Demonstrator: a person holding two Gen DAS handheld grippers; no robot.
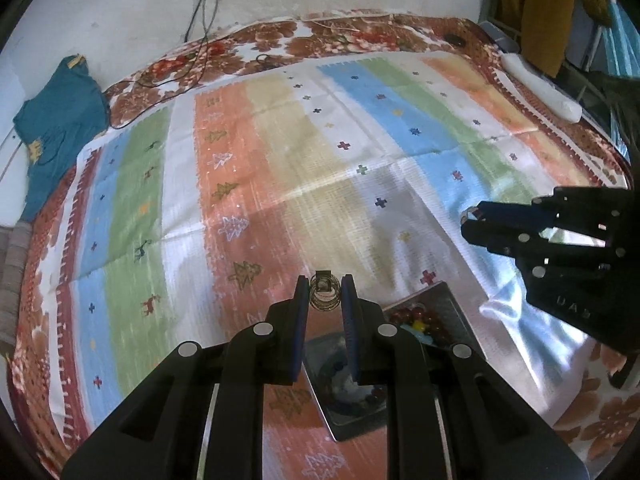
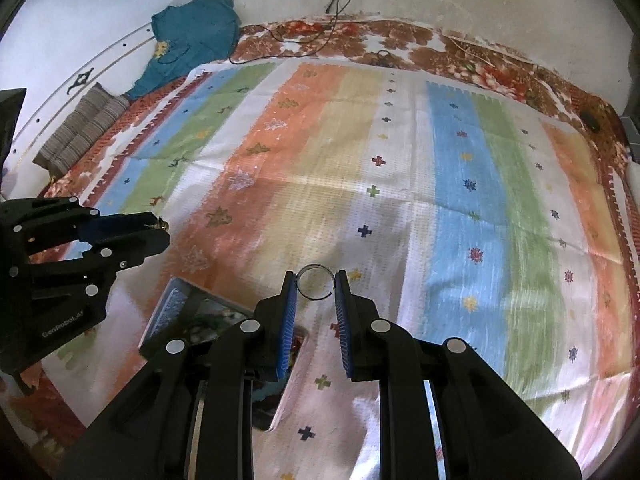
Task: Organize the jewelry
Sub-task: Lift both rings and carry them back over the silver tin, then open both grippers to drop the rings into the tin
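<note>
While the left gripper (image 1: 325, 288) pinches a bunch of gold rings (image 1: 325, 295) at the bottom middle, the right gripper (image 2: 316, 286) squeezes a thin wire ring (image 2: 315, 283) at its tips. A shiny metal tray (image 1: 444, 304) of beads (image 1: 418, 320) sits below on the striped cloth (image 1: 280, 152).

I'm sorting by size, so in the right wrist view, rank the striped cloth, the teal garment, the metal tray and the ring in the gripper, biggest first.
1. striped cloth
2. teal garment
3. metal tray, partly hidden; nearness makes its rank against the garment unsure
4. ring
</note>
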